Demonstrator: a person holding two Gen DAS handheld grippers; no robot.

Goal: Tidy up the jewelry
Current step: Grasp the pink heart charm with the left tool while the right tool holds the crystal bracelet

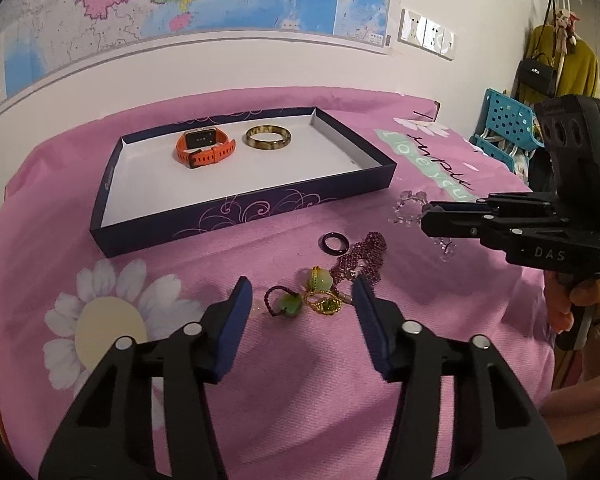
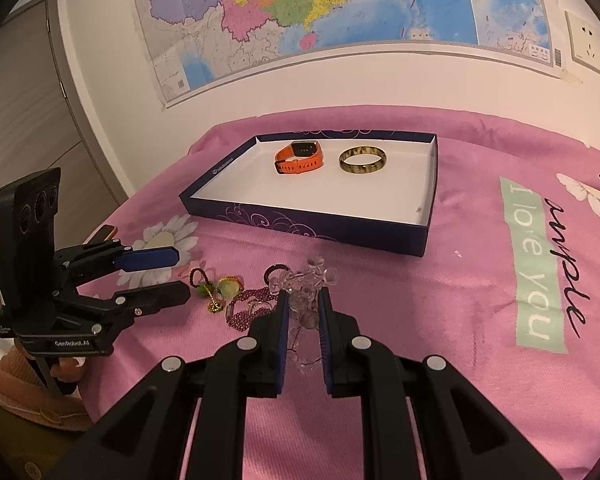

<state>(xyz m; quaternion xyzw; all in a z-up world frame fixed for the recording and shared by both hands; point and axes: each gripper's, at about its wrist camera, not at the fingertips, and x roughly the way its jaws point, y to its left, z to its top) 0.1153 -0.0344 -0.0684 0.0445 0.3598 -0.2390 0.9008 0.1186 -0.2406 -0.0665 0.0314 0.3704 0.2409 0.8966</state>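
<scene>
A dark blue box lid [image 1: 236,212] [image 2: 300,222] on the pink cloth holds an orange watch [image 1: 205,147] [image 2: 299,157] and a mottled bangle [image 1: 268,138] [image 2: 363,160]. Loose jewelry lies in front of it: a dark ring [image 1: 334,243], a purple bead strand [image 1: 366,254] [image 2: 246,308], green and gold pieces [image 1: 320,294] [image 2: 220,290]. My left gripper [image 1: 302,294] [image 2: 172,278] is open just before the green pieces. My right gripper [image 2: 303,300] [image 1: 426,218] has its jaws closing around the clear crystal bracelet [image 2: 306,288] [image 1: 408,208], nearly shut on it.
The pink flowered cloth [image 2: 480,280] covers the table, which stands against a white wall with a map [image 2: 320,8]. A blue plastic rack [image 1: 508,128] and hanging bags stand at the far right. A door [image 2: 24,100] is at the left.
</scene>
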